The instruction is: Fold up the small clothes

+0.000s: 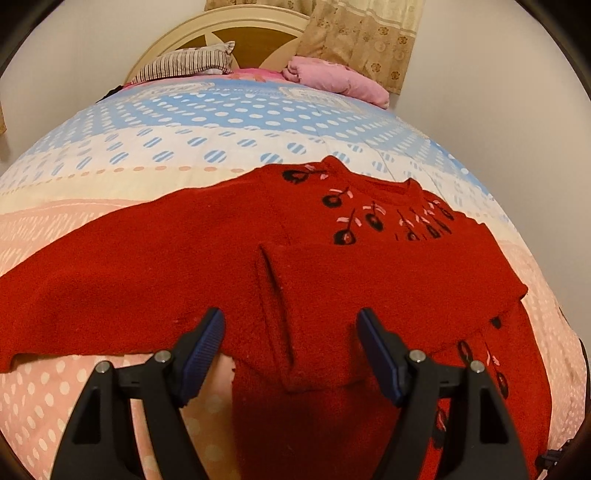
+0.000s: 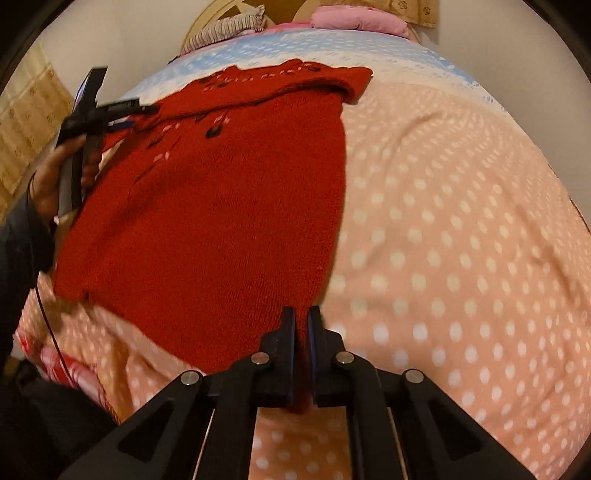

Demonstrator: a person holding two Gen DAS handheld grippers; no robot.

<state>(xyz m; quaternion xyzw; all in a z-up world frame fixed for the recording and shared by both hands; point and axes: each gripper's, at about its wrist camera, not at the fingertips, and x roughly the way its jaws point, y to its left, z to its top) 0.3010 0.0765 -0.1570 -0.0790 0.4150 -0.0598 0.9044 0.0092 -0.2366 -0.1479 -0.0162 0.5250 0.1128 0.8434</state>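
A small red knit sweater [image 1: 184,258] with black and pink flower embroidery lies on the bed. One sleeve is folded across its chest, the other stretches out to the left. My left gripper [image 1: 290,325] is open just above the folded sleeve's cuff [image 1: 277,314]. In the right wrist view the sweater [image 2: 207,221] spreads up the bed, and my right gripper [image 2: 302,314] is shut on its bottom hem. The left gripper [image 2: 129,110] shows there at the sweater's upper left, held by a hand.
The bed has a polka-dot cover [image 1: 221,129] in pink, cream and blue bands. A striped pillow [image 1: 188,62] and a pink pillow [image 1: 332,77] lie at the headboard [image 1: 240,22]. A curtain [image 1: 362,37] hangs behind. The cover [image 2: 461,240] stretches right of the sweater.
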